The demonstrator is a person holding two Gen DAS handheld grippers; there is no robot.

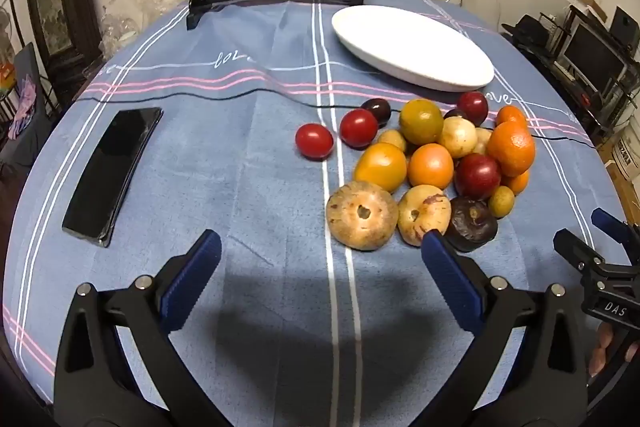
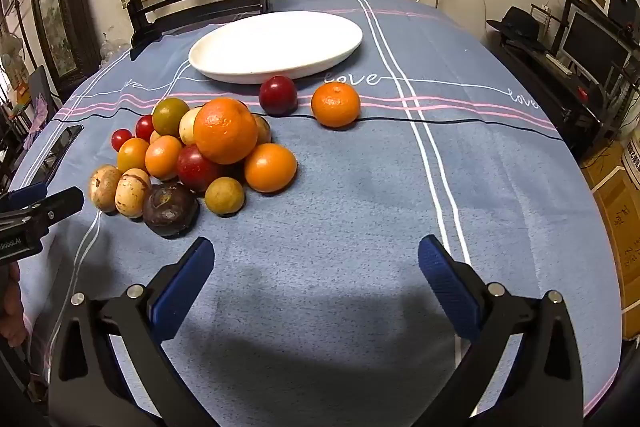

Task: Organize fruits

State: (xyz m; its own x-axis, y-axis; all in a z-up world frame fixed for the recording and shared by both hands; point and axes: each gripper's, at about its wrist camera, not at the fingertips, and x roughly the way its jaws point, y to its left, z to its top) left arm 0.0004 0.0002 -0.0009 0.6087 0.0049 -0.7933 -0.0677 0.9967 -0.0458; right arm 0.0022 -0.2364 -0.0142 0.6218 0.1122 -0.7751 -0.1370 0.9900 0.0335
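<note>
both tongs are spread wide with nothing between them, the left tongs (image 1: 320, 247) hanging low over the blue cloth of the surface (image 1: 240, 167) and the right tongs (image 2: 316, 251) doing the same just beside them. the fruit pile (image 1: 424, 167) sits right ahead of the left tongs and a bit to the right, with the white plate (image 1: 412, 47) bare further back behind it. from the right tongs, one orange (image 2: 335, 105) and a red plum (image 2: 278, 95) lie apart from the pile near the plate, and a black phone (image 1: 114, 175) lies off to the left of the left tongs.
</note>
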